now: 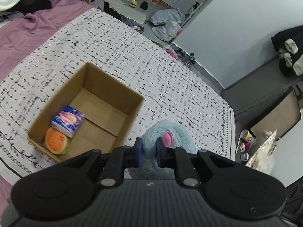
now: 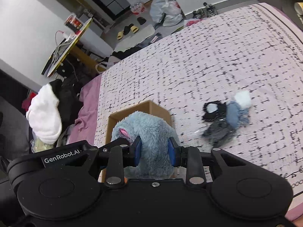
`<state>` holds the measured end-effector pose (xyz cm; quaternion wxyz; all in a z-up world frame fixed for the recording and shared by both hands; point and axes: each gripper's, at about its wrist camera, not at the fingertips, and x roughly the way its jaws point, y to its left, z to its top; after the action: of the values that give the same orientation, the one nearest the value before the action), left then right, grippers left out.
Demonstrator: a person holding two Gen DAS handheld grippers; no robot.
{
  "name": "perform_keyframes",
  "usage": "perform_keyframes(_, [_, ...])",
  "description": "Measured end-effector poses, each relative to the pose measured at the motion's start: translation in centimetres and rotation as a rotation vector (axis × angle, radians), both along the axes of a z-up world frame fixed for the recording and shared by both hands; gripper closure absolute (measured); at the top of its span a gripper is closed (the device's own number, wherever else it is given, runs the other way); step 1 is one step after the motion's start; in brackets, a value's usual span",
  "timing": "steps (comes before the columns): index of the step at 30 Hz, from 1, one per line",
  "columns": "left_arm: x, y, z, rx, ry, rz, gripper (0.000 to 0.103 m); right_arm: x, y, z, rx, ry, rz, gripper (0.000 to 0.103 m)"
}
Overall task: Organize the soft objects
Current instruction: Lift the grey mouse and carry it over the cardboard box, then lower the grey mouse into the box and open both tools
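A fluffy light-blue plush toy point(image 1: 170, 132) with a pink patch is held by both grippers above the bed. My left gripper point(image 1: 148, 152) is shut on the plush toy's lower part. My right gripper point(image 2: 154, 152) is shut on the plush toy point(image 2: 149, 130) too, with the toy in front of the cardboard box point(image 2: 149, 106). The open cardboard box point(image 1: 106, 79) lies on the bedspread left of the toy. It holds an orange round soft toy point(image 1: 55, 141) and a blue-purple packet point(image 1: 68, 121).
A small pile of soft things point(image 2: 225, 117), black, grey, blue and white, lies on the patterned bedspread point(image 2: 208, 56) right of the box. A pink sheet point(image 1: 22, 37) and white and black clothes point(image 2: 45, 121) lie at the bed's side. Slippers and bags are on the floor beyond.
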<state>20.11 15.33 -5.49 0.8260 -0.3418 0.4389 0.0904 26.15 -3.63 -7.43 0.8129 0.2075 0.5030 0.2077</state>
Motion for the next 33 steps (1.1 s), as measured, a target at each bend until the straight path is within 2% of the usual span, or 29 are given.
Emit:
perform_keyframes(7, [-0.6,3.3,-1.0,-0.023,0.007,0.032,0.089,-0.2,3.3,-0.5,-0.020,0.008,0.032,0.074])
perform_keyframes(17, [-1.0,7.6,-3.8,-0.080,0.042,0.078,0.089,-0.2,7.6,-2.1,-0.072,0.039,0.076,0.074])
perform_keyframes(33, [-0.8,10.2,-9.6,-0.170,0.131,0.084,0.089,0.0,10.8,-6.4,-0.182,0.104,0.105,0.074])
